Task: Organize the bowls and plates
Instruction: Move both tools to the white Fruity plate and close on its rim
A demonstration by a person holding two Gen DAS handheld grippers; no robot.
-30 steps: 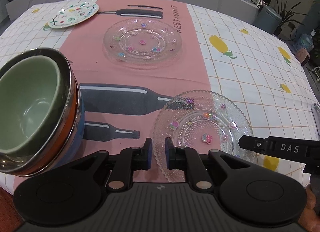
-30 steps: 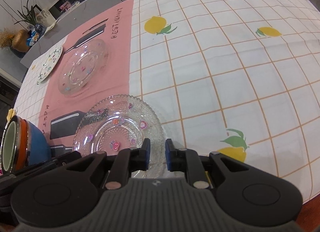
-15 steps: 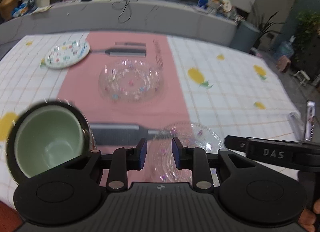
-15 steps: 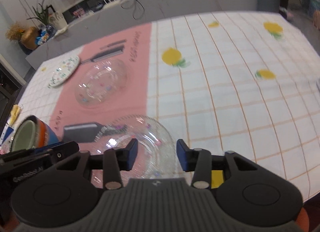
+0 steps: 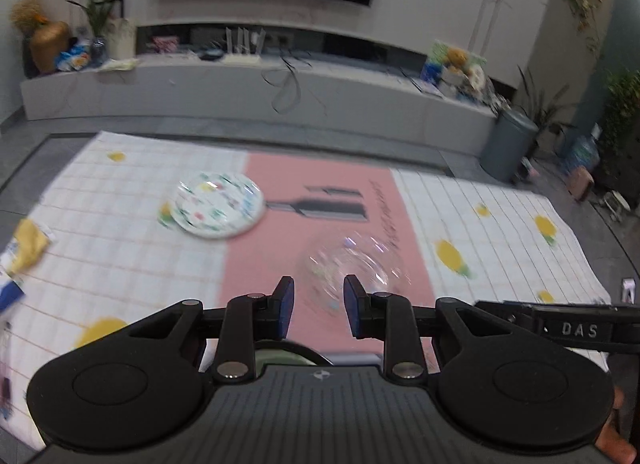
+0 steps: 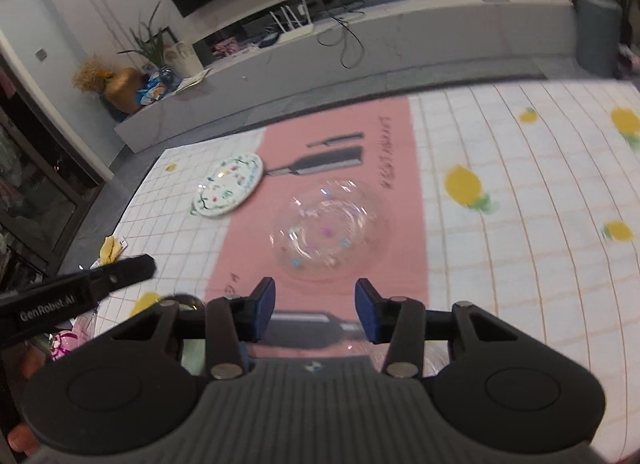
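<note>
Above the worktop [image 6: 520, 223], both tongs, left [image 5: 317, 306] and right [image 6: 316, 310], hang apart and empty, presumably freed to fetch the glass plate [image 6: 326, 229].

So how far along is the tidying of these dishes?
Partly done, at a guess. Neither the left gripper nor the right gripper holds anything; both jaws just opened. The clear glass plate and the patterned white plate still lie separately on the tablecloth.

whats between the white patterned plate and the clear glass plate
Only bare pink cloth between the white patterned plate and the clear glass plate, clearest in the right wrist view.
</note>
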